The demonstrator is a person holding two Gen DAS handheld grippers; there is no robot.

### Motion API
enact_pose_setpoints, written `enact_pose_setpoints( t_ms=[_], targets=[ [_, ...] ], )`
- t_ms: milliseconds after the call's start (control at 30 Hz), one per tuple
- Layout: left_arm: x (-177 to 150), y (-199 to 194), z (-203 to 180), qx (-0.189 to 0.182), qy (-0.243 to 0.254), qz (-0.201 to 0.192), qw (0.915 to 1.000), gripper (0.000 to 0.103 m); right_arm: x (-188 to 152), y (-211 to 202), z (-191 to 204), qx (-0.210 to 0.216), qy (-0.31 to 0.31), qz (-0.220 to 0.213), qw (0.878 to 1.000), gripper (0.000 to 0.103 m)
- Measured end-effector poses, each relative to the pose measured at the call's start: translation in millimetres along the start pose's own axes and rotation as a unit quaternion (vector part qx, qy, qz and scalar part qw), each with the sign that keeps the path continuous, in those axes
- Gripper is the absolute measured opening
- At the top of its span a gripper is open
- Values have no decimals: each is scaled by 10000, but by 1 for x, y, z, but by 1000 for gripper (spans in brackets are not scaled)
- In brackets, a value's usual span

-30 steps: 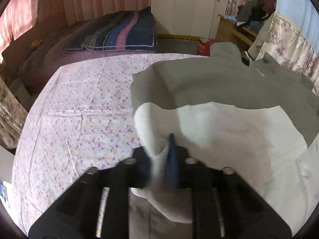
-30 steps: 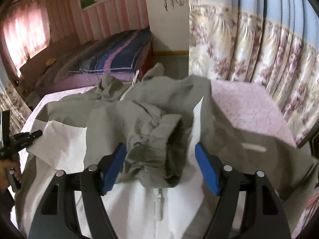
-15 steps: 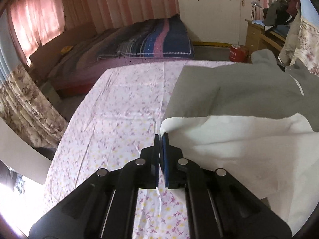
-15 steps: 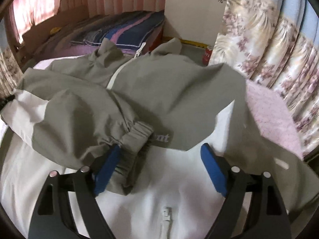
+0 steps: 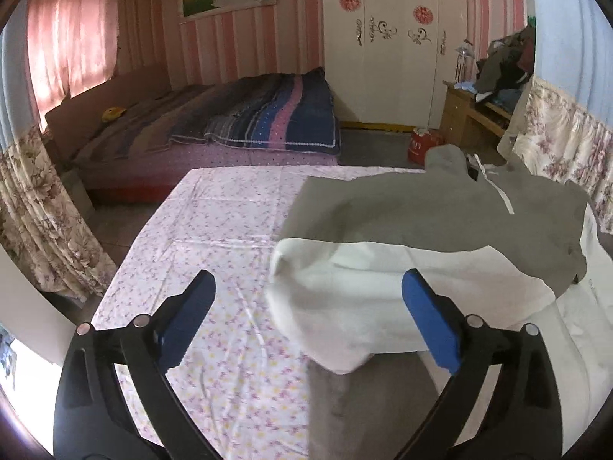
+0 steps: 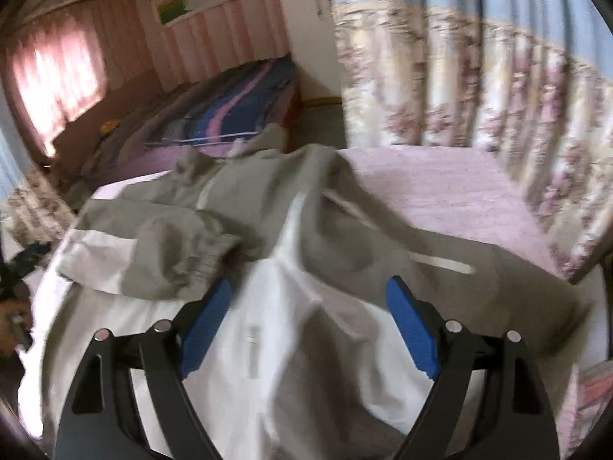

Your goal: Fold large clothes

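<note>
A large grey and white jacket [image 5: 421, 222] lies spread on a bed with a pink floral sheet [image 5: 214, 230]. One sleeve is folded across its front, its white part [image 5: 345, 299] near me and the grey cuff [image 6: 184, 268] toward the middle. My left gripper [image 5: 310, 318] is open and empty, just short of the sleeve's white fold. My right gripper [image 6: 306, 322] is open and empty above the jacket's white front [image 6: 268, 345]; this view is blurred.
A second bed with a striped blue and pink blanket [image 5: 268, 119] stands beyond. A white wardrobe [image 5: 390, 38], a wooden desk with piled clothes [image 5: 482, 107] and a red container [image 5: 421, 145] are at the back. Floral curtains [image 6: 479, 96] hang along the right.
My left gripper let go of the white sleeve fold, opened wide and drew back. My right gripper stayed open and shifted right over the jacket front.
</note>
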State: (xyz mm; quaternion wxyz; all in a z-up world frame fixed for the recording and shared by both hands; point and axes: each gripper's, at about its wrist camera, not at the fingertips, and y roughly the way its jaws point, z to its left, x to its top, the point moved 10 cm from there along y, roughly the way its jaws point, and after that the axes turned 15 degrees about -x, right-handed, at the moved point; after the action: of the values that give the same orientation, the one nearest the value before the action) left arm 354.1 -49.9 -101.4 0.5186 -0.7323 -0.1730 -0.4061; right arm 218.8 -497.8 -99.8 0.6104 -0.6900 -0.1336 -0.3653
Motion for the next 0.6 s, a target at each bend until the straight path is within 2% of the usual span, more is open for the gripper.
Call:
enact_pose_setpoints(
  t_ms=[200,267,300,333,400,467,533,567,600],
  targets=[
    [-4,16,-20,22,-127,88,9999,97,4,33,62,148,-408,220,9988,82],
    [-1,18,-25,3,-143,65,9999,98,-1,49,85,21,-634,283,9976,73],
    [1,19,-27,16,-146,50,9999,99,-4,59,95,-11,-721,375,9967,61],
    [2,19,-28,15,-151,34,9999,100,-6,65,100,-20,-737,438,9963,41],
    [4,23,-31,-7,-159,34,9999,100,-14,78,111,13,-784,666,9947,14],
    [2,32,-32,20,-129,125,9998,100,-13,80,108,-212,-881,537,9944,8],
    [-4,43,-30,309,118,351,9988,98,-6,77,95,-384,-853,367,9949,7],
    [-11,53,-26,571,291,557,9964,92,-2,76,87,-649,-910,248,9934,7],
    [-17,61,-23,606,298,688,9953,90,1,75,79,-892,-966,140,9912,7]
  ],
)
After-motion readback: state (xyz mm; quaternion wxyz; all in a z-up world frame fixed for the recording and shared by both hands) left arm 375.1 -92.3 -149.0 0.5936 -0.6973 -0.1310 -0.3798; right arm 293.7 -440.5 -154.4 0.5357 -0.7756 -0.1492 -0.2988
